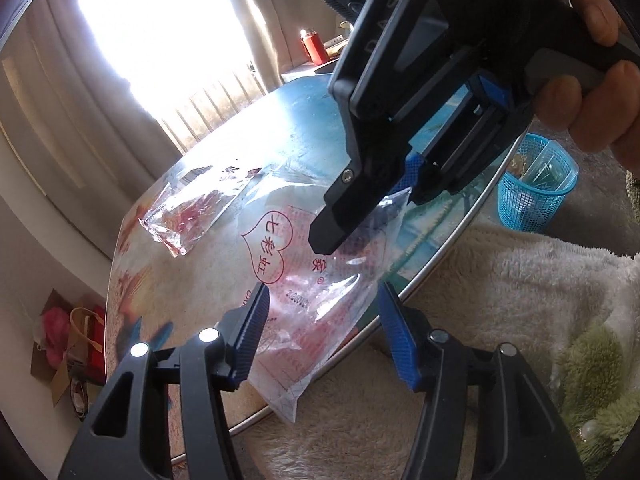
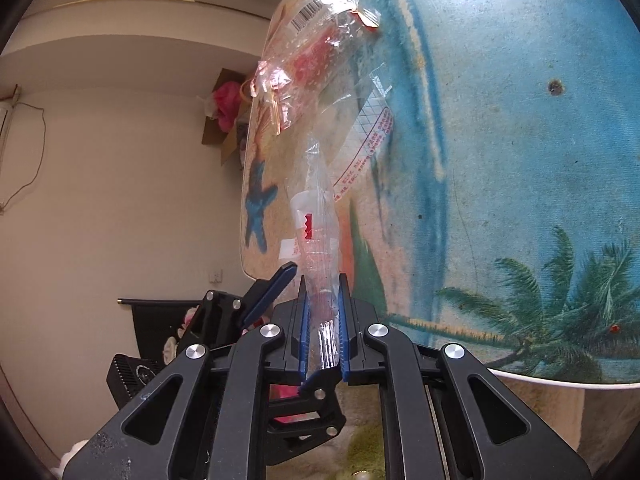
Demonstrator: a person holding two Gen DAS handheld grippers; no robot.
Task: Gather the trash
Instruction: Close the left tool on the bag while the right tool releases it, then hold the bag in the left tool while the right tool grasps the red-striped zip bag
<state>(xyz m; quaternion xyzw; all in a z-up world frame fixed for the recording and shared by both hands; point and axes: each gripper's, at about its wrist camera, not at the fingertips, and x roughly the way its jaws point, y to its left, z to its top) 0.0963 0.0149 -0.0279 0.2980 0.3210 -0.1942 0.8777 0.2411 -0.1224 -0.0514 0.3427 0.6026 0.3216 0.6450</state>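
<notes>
A large clear plastic bag (image 1: 304, 264) with red print lies over the near edge of the round beach-print table (image 1: 280, 128). My right gripper (image 1: 400, 200) is shut on one corner of this bag; in the right wrist view the bag (image 2: 320, 240) runs up from between the right gripper's (image 2: 322, 292) blue pads. My left gripper (image 1: 324, 312) is open around the bag's near end, its pads on either side and apart from it. A second crinkled clear wrapper (image 1: 188, 216) lies further back on the table, also seen in the right wrist view (image 2: 320, 32).
A blue mesh waste basket (image 1: 536, 188) with some trash stands on the floor to the right of the table. A white fluffy blanket (image 1: 500, 300) lies below the table edge. A red canister (image 1: 314, 46) stands at the back. Boxes and bags (image 1: 72, 344) sit on the floor at left.
</notes>
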